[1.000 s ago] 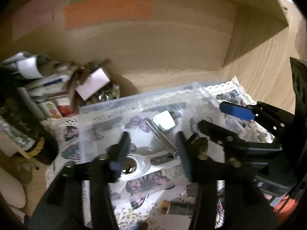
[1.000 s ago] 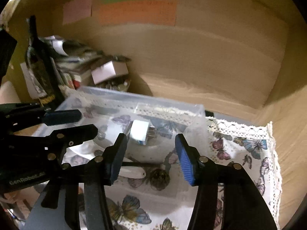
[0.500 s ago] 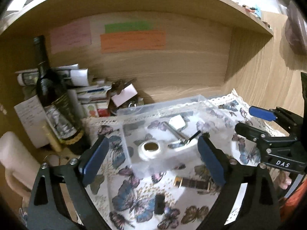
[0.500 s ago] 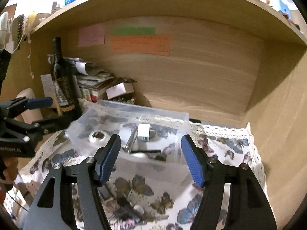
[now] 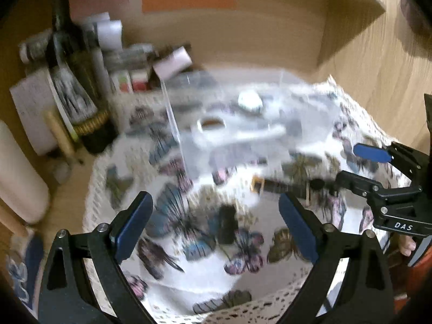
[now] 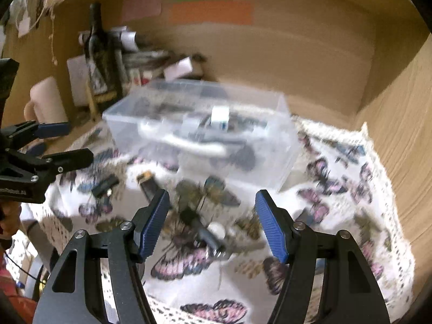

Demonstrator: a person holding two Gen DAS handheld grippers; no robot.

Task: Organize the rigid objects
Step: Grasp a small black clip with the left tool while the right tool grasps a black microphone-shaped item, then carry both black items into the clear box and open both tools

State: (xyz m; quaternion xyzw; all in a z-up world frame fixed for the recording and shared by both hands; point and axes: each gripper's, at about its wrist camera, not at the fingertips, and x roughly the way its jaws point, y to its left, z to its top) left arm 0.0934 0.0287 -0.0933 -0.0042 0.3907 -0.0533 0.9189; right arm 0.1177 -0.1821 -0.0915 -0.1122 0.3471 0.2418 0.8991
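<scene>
A clear plastic box stands on a butterfly-print cloth. It holds a white tape roll, a small white block and a long white tool. Loose on the cloth in front lie a small dark piece, a dark strap with a gold buckle, and a dark stick with a white bead. My left gripper is open and empty above the dark piece. My right gripper is open and empty above the dark stick. Both views are blurred.
A dark wine bottle, stacked papers and small boxes crowd the back left corner. A pale cylinder lies at the left. Wooden walls close the back and right; coloured notes hang on the back wall.
Both grippers have pulled back from over the box and opened wider. The views now tilt down onto the cloth in front of the box and are blurred by motion.
</scene>
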